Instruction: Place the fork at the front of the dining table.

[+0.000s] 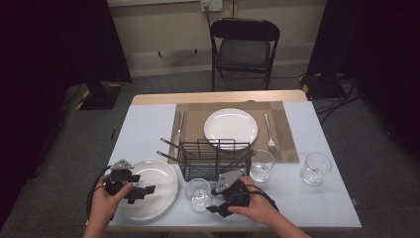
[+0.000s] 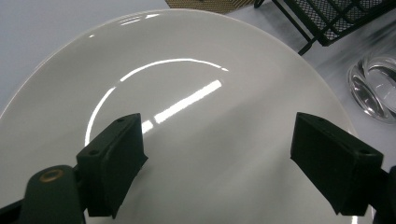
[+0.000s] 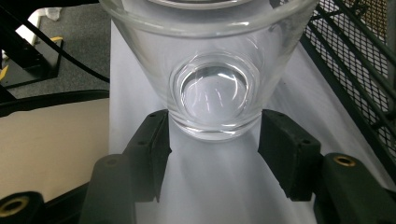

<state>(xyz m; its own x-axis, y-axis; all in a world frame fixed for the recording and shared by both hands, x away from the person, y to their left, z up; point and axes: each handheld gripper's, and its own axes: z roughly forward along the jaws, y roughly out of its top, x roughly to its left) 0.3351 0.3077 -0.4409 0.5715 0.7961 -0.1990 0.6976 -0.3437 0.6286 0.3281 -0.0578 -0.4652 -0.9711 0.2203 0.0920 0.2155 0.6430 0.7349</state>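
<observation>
A clear empty glass (image 1: 198, 193) stands near the table's front edge, just in front of the wire rack. My right gripper (image 1: 210, 201) reaches it from the right. In the right gripper view the glass (image 3: 212, 88) has its thick base between the two pads, and both pads touch its sides, so my right gripper (image 3: 212, 126) is shut on it. My left gripper (image 1: 142, 190) hovers over a large white plate (image 1: 158, 198) at the front left. In the left gripper view my left gripper (image 2: 215, 140) stands wide open above the plate (image 2: 187, 56) with nothing between its jaws.
A black wire rack (image 1: 213, 158) with several long utensils stands mid-table. Behind it lie a brown placemat (image 1: 287, 144), a second white plate (image 1: 230, 128), a fork (image 1: 270, 131) and another utensil (image 1: 178, 129). Two more glasses (image 1: 261, 165) (image 1: 316, 168) stand at the right. A chair (image 1: 245, 47) stands beyond the table.
</observation>
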